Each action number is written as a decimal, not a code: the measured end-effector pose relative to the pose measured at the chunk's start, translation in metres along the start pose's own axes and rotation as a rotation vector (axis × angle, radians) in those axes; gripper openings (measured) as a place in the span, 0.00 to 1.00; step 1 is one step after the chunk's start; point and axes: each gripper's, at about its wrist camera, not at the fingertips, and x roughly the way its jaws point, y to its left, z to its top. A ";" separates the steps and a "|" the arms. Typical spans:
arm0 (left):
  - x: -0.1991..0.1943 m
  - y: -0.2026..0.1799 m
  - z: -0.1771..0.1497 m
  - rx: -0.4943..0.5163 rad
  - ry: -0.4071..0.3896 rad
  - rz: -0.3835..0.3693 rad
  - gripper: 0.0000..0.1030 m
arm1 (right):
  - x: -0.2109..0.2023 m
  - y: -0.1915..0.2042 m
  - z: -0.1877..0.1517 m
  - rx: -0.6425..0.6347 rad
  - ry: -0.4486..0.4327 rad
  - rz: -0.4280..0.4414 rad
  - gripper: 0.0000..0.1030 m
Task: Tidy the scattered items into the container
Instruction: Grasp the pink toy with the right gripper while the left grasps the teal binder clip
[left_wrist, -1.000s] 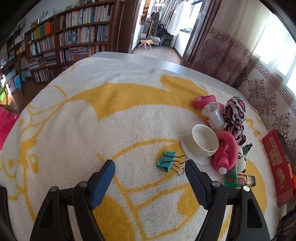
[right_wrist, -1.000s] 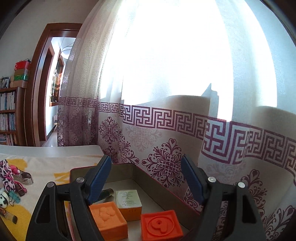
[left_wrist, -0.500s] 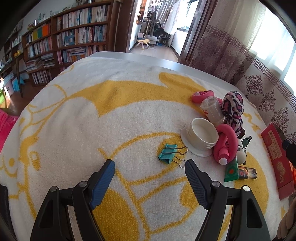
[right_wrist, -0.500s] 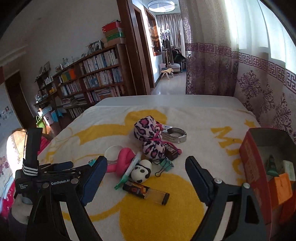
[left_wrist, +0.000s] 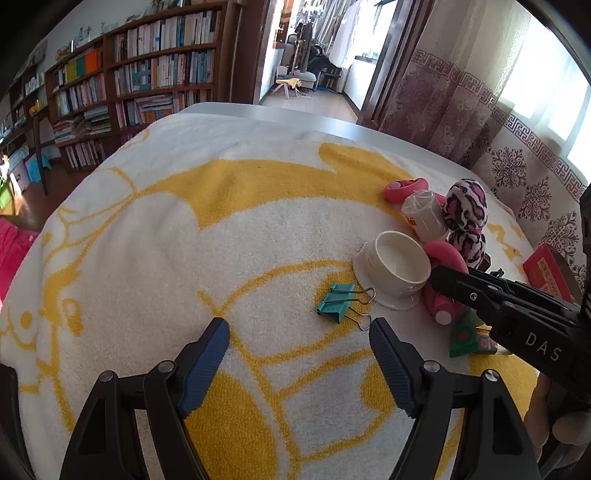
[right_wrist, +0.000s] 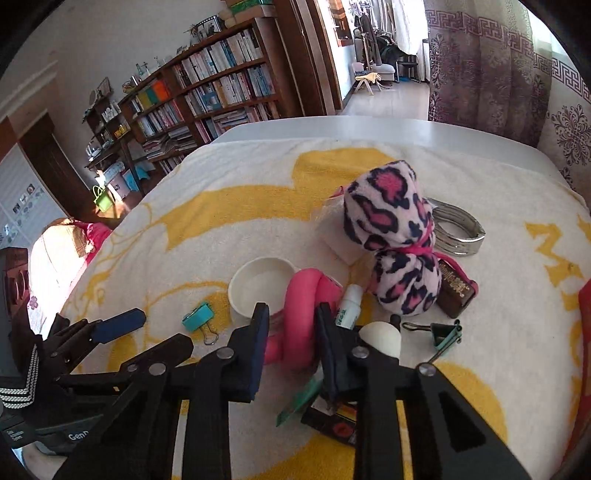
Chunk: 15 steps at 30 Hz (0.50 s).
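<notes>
Swung over from the box, right tongs (right_wrist: 291, 314) closing around curved pink tube (right_wrist: 299, 295).

Left half of blanket (left_wrist: 155, 258) bare, free passage. Right side crowded: white cup (left_wrist: 397, 267), pink ring (right_wrist: 301, 314), leopard plush (right_wrist: 393, 240), teal clip (left_wrist: 334, 302) packed close.

Teal binder clip (left_wrist: 336, 302), white cup (left_wrist: 397, 264), pink-and-black leopard plush (right_wrist: 395, 240), yellow-patterned white blanket (left_wrist: 184, 236)
</notes>
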 end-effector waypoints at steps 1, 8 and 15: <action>0.000 0.000 0.000 0.001 0.000 0.001 0.77 | -0.003 -0.001 -0.001 -0.003 -0.002 -0.008 0.17; -0.002 -0.001 0.001 0.001 -0.017 -0.030 0.77 | -0.048 -0.008 -0.014 0.000 -0.107 -0.031 0.17; 0.003 -0.015 0.007 0.063 -0.027 0.002 0.77 | -0.084 -0.021 -0.027 0.033 -0.203 -0.053 0.17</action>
